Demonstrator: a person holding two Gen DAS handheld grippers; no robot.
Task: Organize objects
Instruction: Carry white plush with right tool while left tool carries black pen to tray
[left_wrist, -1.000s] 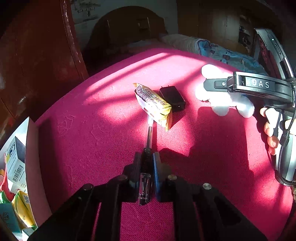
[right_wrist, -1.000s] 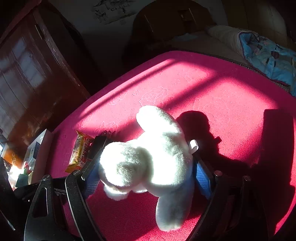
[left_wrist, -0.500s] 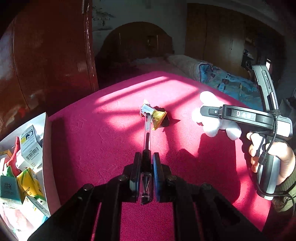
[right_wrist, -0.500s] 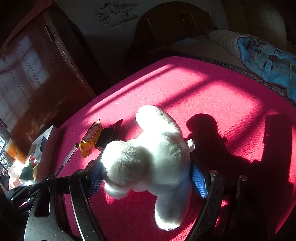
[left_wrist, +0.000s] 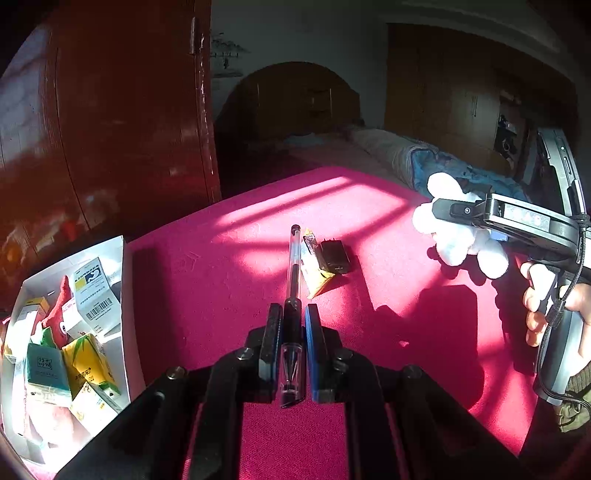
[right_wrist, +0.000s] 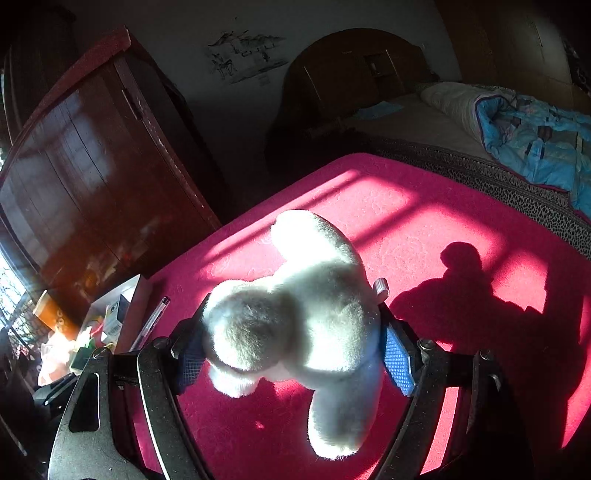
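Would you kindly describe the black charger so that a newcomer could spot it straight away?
Start at the red cloth covering the table, in its sunlit middle ahead of the left gripper. There the black charger lies flat beside a yellow snack packet, to that packet's right. It is the only small, dark, boxy item there, unlike the bright crinkled packet and the long clear pen.

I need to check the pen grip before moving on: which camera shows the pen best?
The left wrist view: the pen runs full length, clamped in the left gripper. The right wrist view shows only a thin, shadowed stretch of it at the left edge.
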